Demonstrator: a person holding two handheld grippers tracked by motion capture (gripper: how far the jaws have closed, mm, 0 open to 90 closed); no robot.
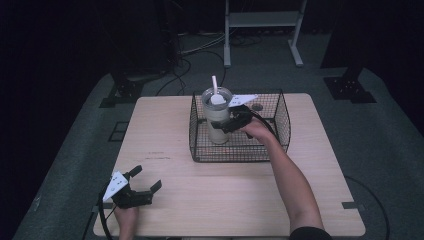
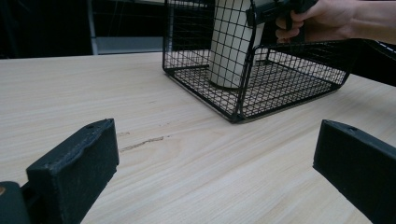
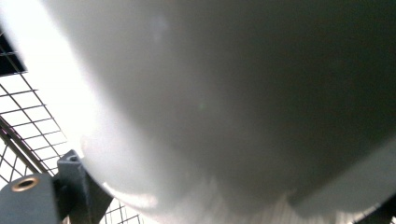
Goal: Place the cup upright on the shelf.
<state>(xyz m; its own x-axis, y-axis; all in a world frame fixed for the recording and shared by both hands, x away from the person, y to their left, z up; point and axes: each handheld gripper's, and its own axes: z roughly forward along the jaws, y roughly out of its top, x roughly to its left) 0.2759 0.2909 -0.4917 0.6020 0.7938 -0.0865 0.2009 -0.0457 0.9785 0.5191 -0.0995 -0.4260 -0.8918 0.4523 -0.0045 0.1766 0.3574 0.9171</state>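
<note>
A white tumbler [image 1: 218, 122] with a clear lid and a white straw [image 1: 214, 84] stands upright in the left part of a black wire basket [image 1: 281, 106]. My right gripper [image 1: 226, 124] reaches into the basket from the right and is shut on the tumbler's side. In the right gripper view the tumbler's wall [image 3: 233, 93] is pressed close, with one grey finger [image 3: 74, 182] against it. My left gripper [image 1: 147, 177] rests open near the table's front left corner, holding nothing. In the left gripper view its jaws stand wide apart, facing the basket [image 2: 243, 102] and tumbler [image 2: 231, 46].
The basket sits at the back middle of a light wooden table [image 1: 165, 125]. Bare wood lies between the left gripper and the basket. Beyond the table are a white rack's legs [image 1: 227, 55], floor cables [image 1: 200, 47] and dark stand bases [image 1: 350, 87].
</note>
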